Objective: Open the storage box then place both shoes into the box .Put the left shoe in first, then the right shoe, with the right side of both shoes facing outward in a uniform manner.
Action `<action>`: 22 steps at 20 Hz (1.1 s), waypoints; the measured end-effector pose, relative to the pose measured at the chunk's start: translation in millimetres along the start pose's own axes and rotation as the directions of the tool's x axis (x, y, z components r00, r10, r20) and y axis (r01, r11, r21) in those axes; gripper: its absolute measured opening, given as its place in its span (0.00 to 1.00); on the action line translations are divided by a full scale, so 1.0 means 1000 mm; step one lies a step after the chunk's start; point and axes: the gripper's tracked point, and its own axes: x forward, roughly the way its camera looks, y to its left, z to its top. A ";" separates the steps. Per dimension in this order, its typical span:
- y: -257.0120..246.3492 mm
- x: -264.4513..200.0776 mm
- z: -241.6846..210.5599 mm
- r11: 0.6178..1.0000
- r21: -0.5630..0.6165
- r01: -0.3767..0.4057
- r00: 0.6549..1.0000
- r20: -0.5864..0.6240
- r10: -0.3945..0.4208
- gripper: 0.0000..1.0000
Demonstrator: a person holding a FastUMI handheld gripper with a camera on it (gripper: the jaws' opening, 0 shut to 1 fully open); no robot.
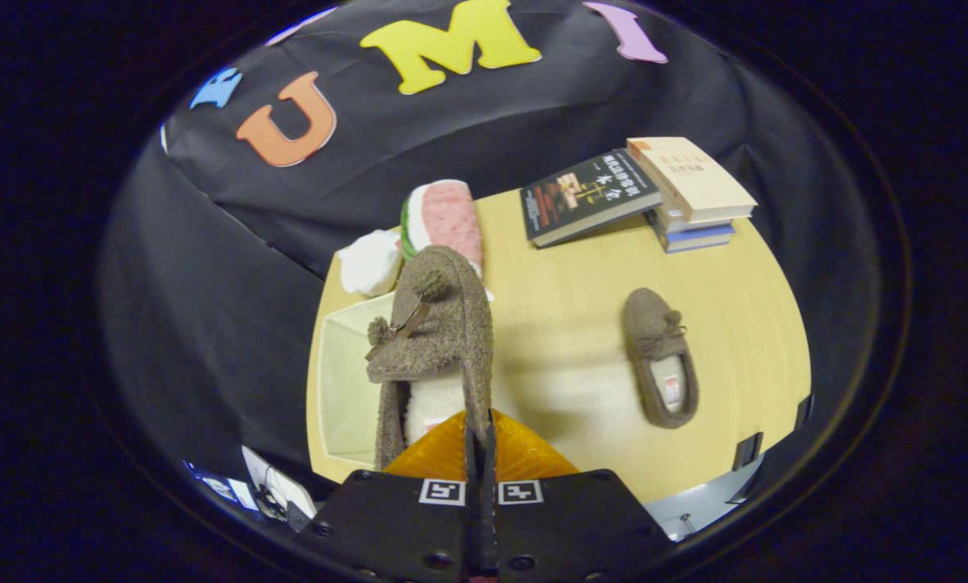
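Observation:
My gripper (479, 441) is shut on the heel rim of a fuzzy brown slipper (439, 324), which hangs lifted in front of the fingers with its toe pointing away. The slipper has pompoms and a small bow, and its pale lining shows. Beneath and to its left is the open pale storage box (346, 380), its inside showing behind the slipper. The second brown slipper (662, 356) lies flat on the wooden table (565, 324), off to the right, opening up and toe pointing away.
A watermelon-slice plush (445, 217) and a white soft item (370, 261) rest beyond the box. A stack of books (641, 194) sits at the table's far right. The table's near edge runs just ahead of the gripper body.

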 end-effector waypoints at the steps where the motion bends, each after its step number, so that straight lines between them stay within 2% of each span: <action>1: 0.015 0.004 -0.002 1.000 -0.008 -0.010 1.000 -0.006 0.010 0.00; 5: 0.070 0.037 -0.021 0.999 -0.024 -0.043 0.997 -0.064 0.041 0.00; 8: 0.097 0.074 -0.038 0.999 -0.004 -0.034 0.992 -0.125 0.033 0.00; 11: 0.106 0.112 -0.046 0.999 -0.044 0.024 0.988 -0.151 -0.030 0.00; 18: 0.123 0.193 -0.066 0.995 -0.024 0.097 0.976 -0.194 -0.100 0.01; 20: 0.125 0.210 -0.073 0.995 -0.005 0.103 0.975 -0.199 -0.102 0.02; 22: 0.128 0.219 -0.076 0.997 0.014 0.074 0.977 -0.202 -0.069 0.05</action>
